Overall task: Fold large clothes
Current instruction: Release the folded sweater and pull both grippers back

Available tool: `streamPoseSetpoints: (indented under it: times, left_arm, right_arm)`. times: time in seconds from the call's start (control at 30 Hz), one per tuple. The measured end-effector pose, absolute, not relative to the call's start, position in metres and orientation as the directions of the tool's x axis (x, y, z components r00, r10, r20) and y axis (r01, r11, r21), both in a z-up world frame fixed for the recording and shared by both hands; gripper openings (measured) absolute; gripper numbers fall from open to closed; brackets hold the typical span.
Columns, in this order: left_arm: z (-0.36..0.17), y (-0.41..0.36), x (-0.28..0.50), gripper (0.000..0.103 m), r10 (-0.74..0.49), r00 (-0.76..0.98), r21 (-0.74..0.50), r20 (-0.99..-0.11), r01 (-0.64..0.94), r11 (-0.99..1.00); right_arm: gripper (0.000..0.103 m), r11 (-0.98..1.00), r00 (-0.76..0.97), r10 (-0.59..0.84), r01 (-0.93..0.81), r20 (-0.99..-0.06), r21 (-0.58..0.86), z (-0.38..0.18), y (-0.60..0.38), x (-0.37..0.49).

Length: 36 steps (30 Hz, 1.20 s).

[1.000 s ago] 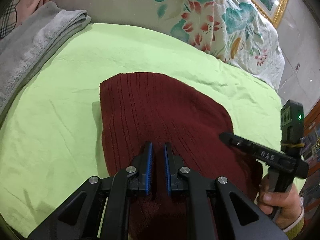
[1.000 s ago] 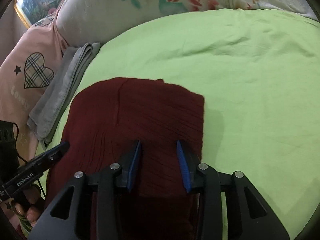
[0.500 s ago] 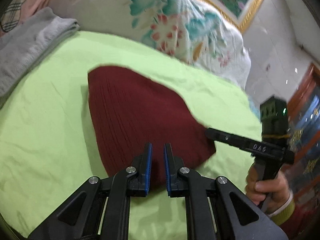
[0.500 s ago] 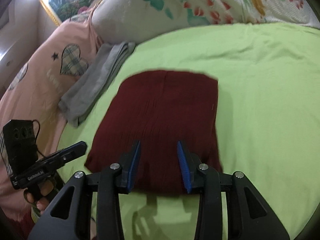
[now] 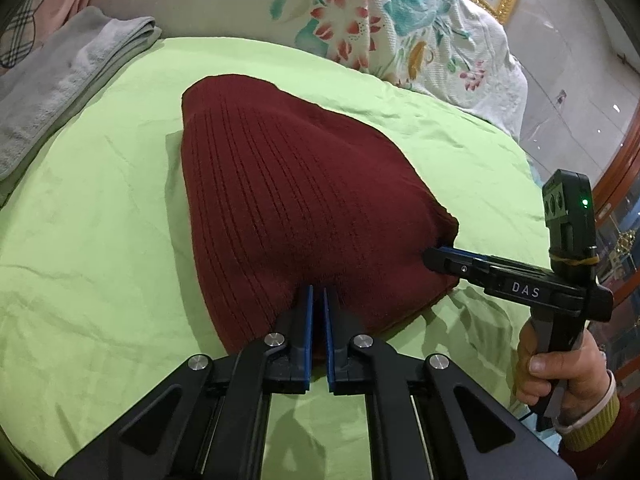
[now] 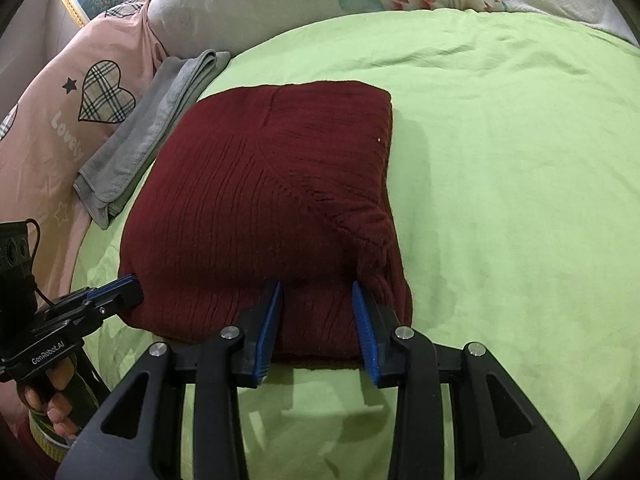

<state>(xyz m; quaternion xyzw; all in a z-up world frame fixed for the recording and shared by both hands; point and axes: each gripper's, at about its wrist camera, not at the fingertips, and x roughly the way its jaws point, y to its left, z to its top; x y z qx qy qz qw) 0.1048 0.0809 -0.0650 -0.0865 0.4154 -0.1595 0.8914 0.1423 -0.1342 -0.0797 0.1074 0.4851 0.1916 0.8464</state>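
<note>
Knitwear in dark red, a ribbed sweater [image 5: 288,208], lies folded into a thick, roughly square bundle on the green bedsheet [image 5: 100,240], with a raised seam running diagonally across its top and its near edge bulging. The left tool [image 5: 316,300] has its blue pads drawn together at the sweater's near edge. The right tool [image 6: 318,300] has its pads apart, with the near edge of the bundle between them. A folded grey towel [image 6: 148,136] lies beside the sweater.

bright, even indoor light; soft shadows beneath the tongs; sharp centre; strong fisheye bending, dark corners
</note>
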Motion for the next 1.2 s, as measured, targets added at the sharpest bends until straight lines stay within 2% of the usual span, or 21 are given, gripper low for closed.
streamPoseSetpoints:
  times: [0.1, 0.23, 0.47, 0.53, 0.57, 0.6, 0.73, 0.8, 0.87, 1.03, 1.2]
  left_arm:
    - [-0.07, 0.076, 0.102, 0.005, -0.333, 0.623, -0.256, -0.708, 0.212, 0.943]
    - [-0.065, 0.081, 0.102, 0.005, -0.332, 0.616, -0.279, -0.714, 0.184, 0.942]
    - [-0.051, 0.091, 0.078, 0.007, -0.308, 0.636, -0.276, -0.707, 0.152, 0.949]
    - [-0.048, 0.094, 0.07, 0.022, -0.279, 0.642, -0.254, -0.714, 0.134, 0.958]
    - [-0.048, 0.096, 0.066, 0.044, -0.249, 0.646, -0.233, -0.722, 0.112, 0.966]
    - [-0.048, 0.098, 0.062, 0.056, -0.228, 0.653, -0.221, -0.723, 0.095, 0.971]
    - [-0.055, 0.112, 0.044, 0.06, -0.192, 0.647, -0.207, -0.738, 0.055, 0.977]
    - [-0.063, 0.118, 0.037, 0.071, -0.156, 0.632, -0.182, -0.759, 0.024, 0.983]
    - [-0.071, 0.121, 0.03, 0.076, -0.122, 0.617, -0.159, -0.777, -0.005, 0.987]
    - [-0.086, 0.123, 0.019, 0.079, -0.09, 0.581, -0.133, -0.809, -0.031, 0.991]
    - [-0.095, 0.112, 0.013, 0.08, -0.043, 0.549, -0.072, -0.835, -0.03, 0.997]
  right_arm:
    - [0.038, 0.902, 0.461, 0.431, -0.224, -0.775, 0.369, -0.082, -0.133, 0.139]
    - [0.039, 0.892, 0.457, 0.451, -0.205, -0.767, 0.402, -0.075, -0.138, 0.134]
    - [0.047, 0.879, 0.479, 0.475, -0.223, -0.738, 0.421, -0.05, -0.142, 0.11]
    - [0.048, 0.877, 0.486, 0.479, -0.228, -0.731, 0.423, -0.045, -0.142, 0.103]
    - [0.05, 0.877, 0.49, 0.48, -0.233, -0.728, 0.421, -0.043, -0.141, 0.099]
    - [0.05, 0.877, 0.492, 0.48, -0.238, -0.726, 0.418, -0.041, -0.14, 0.093]
    - [0.058, 0.887, 0.496, 0.461, -0.265, -0.736, 0.378, -0.039, -0.136, 0.074]
    - [0.061, 0.895, 0.491, 0.446, -0.277, -0.748, 0.351, -0.041, -0.135, 0.062]
    - [0.065, 0.902, 0.486, 0.428, -0.283, -0.762, 0.326, -0.043, -0.135, 0.053]
    - [0.078, 0.917, 0.479, 0.384, -0.3, -0.79, 0.264, -0.049, -0.134, 0.034]
    - [0.079, 0.922, 0.459, 0.362, -0.305, -0.811, 0.239, -0.055, -0.136, 0.024]
